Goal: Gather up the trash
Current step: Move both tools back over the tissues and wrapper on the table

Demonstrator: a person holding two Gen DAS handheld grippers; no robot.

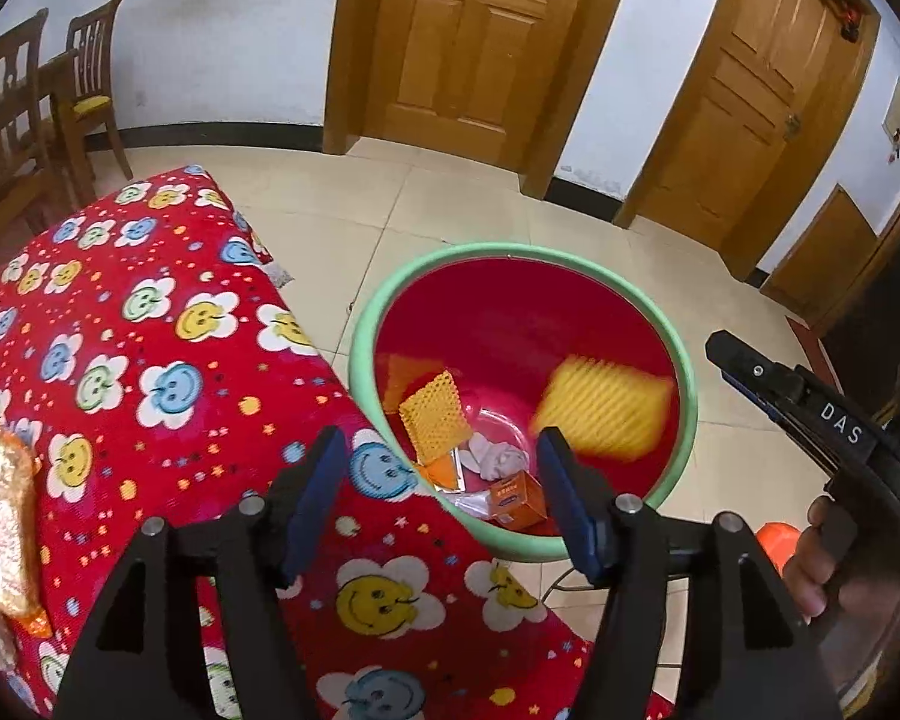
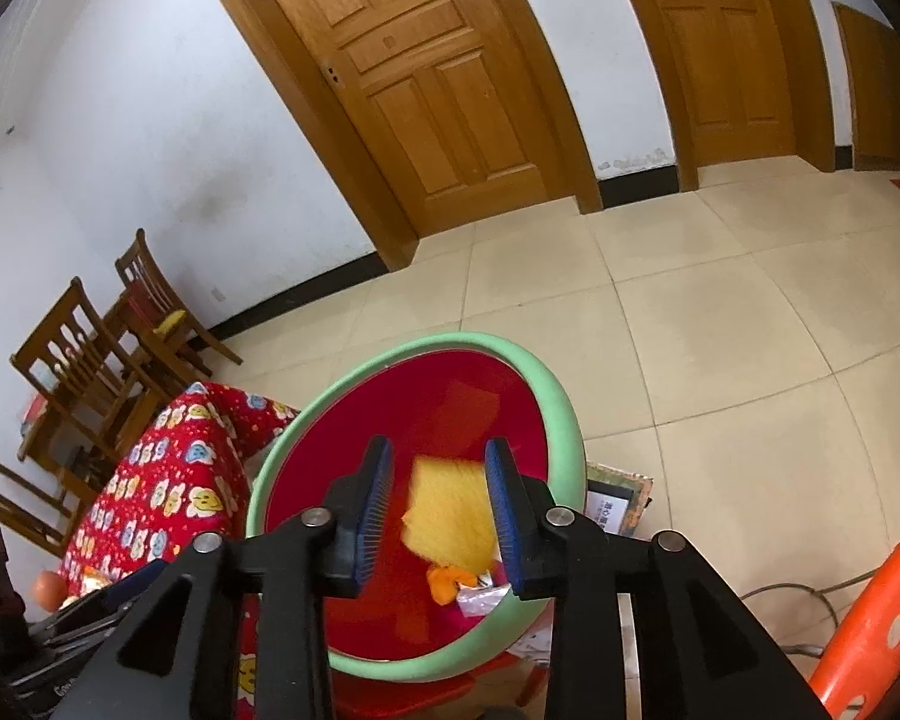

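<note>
Right gripper (image 2: 439,519) is poised over the red bin (image 2: 561,420) with the green rim, jaws spread wide and nothing between them, and a yellow wrapper (image 2: 450,510) shows blurred just beyond the pads, looking like it is dropping into the bin. The left wrist view has the same yellow wrapper (image 1: 603,411) smeared against the bin's right inner wall. Left gripper (image 1: 441,504) hangs over the near edge of the flower-print tablecloth (image 1: 150,330), jaws apart and empty too. Down in the bin (image 1: 360,348): a yellow mesh piece (image 1: 435,420), crumpled white paper (image 1: 498,456) and a small orange box (image 1: 519,498). One gold snack packet (image 1: 0,522) lies on the cloth at far left. The risk now, I'd say: a light wrapper can drift or catch the rim and land on the floor tiles, and that slippery foil packet could squirt out of a hasty pinch
</note>
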